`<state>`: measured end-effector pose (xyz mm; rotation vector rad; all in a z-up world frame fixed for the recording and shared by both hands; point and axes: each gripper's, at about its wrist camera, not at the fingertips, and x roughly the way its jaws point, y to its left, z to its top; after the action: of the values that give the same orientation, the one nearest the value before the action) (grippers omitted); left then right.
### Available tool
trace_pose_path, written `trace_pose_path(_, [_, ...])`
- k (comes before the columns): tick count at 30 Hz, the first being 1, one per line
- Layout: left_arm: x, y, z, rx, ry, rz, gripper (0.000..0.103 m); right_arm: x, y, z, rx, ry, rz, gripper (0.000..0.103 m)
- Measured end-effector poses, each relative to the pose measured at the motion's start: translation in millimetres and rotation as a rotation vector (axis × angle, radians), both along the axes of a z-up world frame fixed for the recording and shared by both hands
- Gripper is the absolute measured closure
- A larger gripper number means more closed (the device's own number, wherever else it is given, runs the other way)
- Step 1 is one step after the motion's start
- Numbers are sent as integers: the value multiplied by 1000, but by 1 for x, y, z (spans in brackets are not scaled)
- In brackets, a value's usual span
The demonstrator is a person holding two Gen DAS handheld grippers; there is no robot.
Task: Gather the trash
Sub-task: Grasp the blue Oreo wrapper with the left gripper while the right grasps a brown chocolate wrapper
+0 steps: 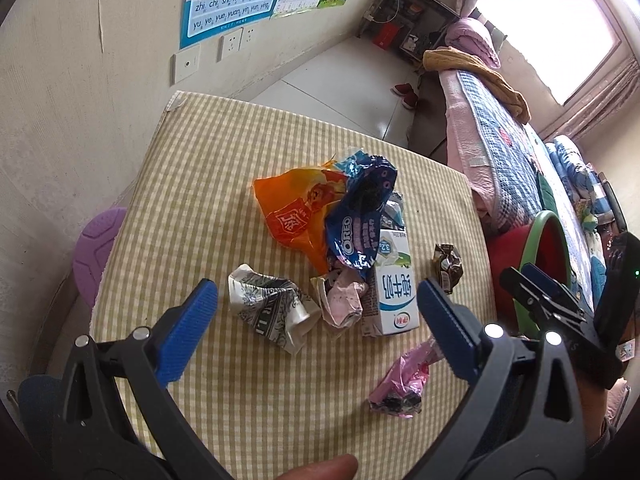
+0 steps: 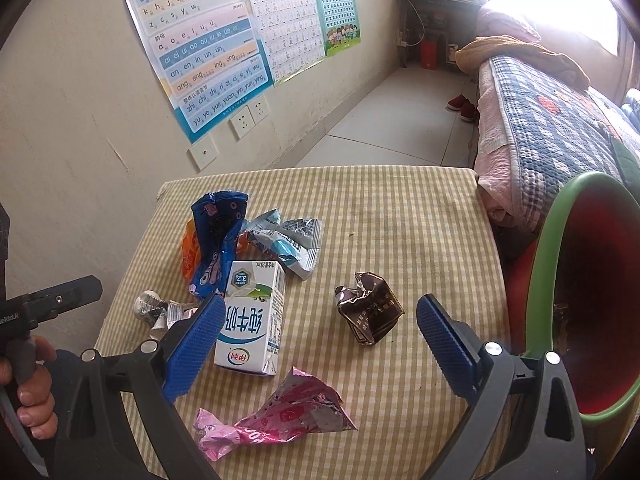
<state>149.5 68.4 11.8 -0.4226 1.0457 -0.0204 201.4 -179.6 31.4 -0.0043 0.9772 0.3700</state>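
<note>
Both grippers, left and right, hover spread wide and empty over light, crinkly wrappers; the brown wrapper should pinch easily at its crumpled middle.

Tablecloth: yellow-white check. Carton: white, blue print. Wrappers: Oreo blue; bag orange; foil pink; packet brown. Bin: red, green rim.
</note>
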Motion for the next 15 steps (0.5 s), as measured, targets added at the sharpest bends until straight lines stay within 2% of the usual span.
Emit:
trace_pose_path(7, [28,-2,-25,-1,29,6,7,27,-6,-27,-13,48,-11,10])
trace_pose_path(9, [39,-6,-27,1,23,-13,14,35,-9,-36,-14,65,-15,10])
trace_pose_path(15, [75,-20,-29,28,-6,-70,24,52,-8,-58,2,103,-19,10])
